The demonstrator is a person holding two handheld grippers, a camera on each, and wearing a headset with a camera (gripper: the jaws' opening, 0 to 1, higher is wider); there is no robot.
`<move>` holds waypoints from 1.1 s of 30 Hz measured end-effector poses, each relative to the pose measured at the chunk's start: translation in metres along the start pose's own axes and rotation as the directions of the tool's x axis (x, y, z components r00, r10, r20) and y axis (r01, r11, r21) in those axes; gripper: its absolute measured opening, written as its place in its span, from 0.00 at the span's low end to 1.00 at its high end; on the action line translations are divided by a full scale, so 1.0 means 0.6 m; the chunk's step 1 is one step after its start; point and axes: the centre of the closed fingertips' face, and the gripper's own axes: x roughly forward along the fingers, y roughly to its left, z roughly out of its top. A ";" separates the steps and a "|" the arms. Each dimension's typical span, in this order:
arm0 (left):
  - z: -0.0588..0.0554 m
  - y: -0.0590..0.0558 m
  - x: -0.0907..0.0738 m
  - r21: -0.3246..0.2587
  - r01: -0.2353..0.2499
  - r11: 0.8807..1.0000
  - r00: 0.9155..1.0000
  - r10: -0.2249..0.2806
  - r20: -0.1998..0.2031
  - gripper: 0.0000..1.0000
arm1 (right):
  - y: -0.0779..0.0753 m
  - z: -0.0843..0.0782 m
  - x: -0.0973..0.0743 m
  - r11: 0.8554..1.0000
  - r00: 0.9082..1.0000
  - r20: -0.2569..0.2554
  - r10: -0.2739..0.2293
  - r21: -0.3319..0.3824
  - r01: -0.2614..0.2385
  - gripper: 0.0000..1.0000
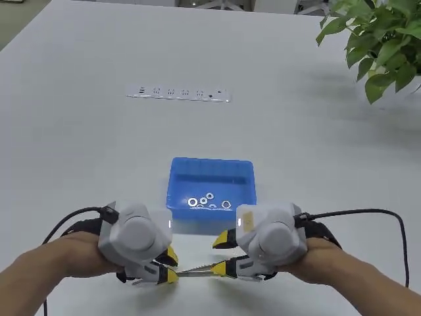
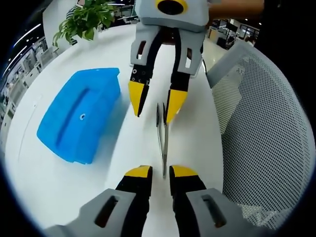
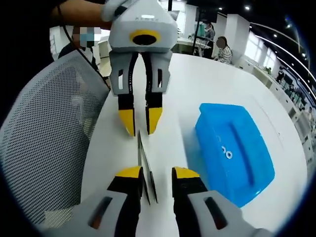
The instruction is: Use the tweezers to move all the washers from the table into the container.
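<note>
White desk (image 1: 79, 131), and we go left to right. At the near edge, left of centre, the left gripper (image 1: 170, 264) has its jaws a little apart. One end of the tweezers (image 1: 196, 270) sits in the gap, and we see no clamp on it. The tweezers lie flat on the desk along the near edge, spanning between the two grippers. A white power strip (image 1: 179, 94) lies toward the far edge, around the middle. The blue container (image 1: 210, 172) sits at desk centre, just beyond the grippers. The washers (image 1: 209, 201) are clustered inside it near its front wall. At the near edge, right of centre, the right gripper (image 1: 222, 253) faces the left one with jaws wide apart. The other tweezers end lies between them, not gripped. A green plant (image 1: 381, 39) stands at the far right corner
</note>
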 end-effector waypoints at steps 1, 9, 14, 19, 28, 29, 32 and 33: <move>0.002 0.001 -0.003 -0.016 -0.005 1.000 1.000 0.005 0.015 0.21 | -0.003 0.000 -0.004 1.000 1.000 0.004 -0.007 0.007 0.007 0.26; 0.035 0.021 -0.041 -0.162 -0.071 0.984 0.979 0.100 0.179 0.32 | -0.033 -0.001 -0.050 0.988 0.993 0.051 -0.109 0.112 0.102 0.36; 0.059 0.033 -0.072 -0.225 -0.109 0.968 0.948 0.170 0.270 0.40 | -0.054 -0.003 -0.088 0.969 0.978 0.084 -0.191 0.176 0.175 0.43; 0.077 0.039 -0.100 -0.281 -0.141 0.949 0.910 0.236 0.341 0.50 | -0.072 -0.005 -0.124 0.939 0.955 0.110 -0.275 0.242 0.243 0.52; 0.080 0.041 -0.126 -0.323 -0.210 0.923 0.881 0.322 0.347 0.71 | -0.067 -0.011 -0.164 0.910 0.932 0.130 -0.339 0.295 0.290 0.64; 0.080 0.042 -0.129 -0.328 -0.215 0.920 0.876 0.330 0.351 0.73 | -0.066 -0.011 -0.169 0.905 0.928 0.135 -0.348 0.307 0.295 0.66; 0.081 0.043 -0.137 -0.350 -0.227 0.909 0.863 0.354 0.360 0.79 | -0.062 -0.013 -0.180 0.892 0.918 0.136 -0.372 0.324 0.314 0.71; 0.079 0.043 -0.137 -0.356 -0.230 0.906 0.863 0.359 0.356 0.80 | -0.062 -0.015 -0.182 0.890 0.917 0.135 -0.376 0.329 0.316 0.72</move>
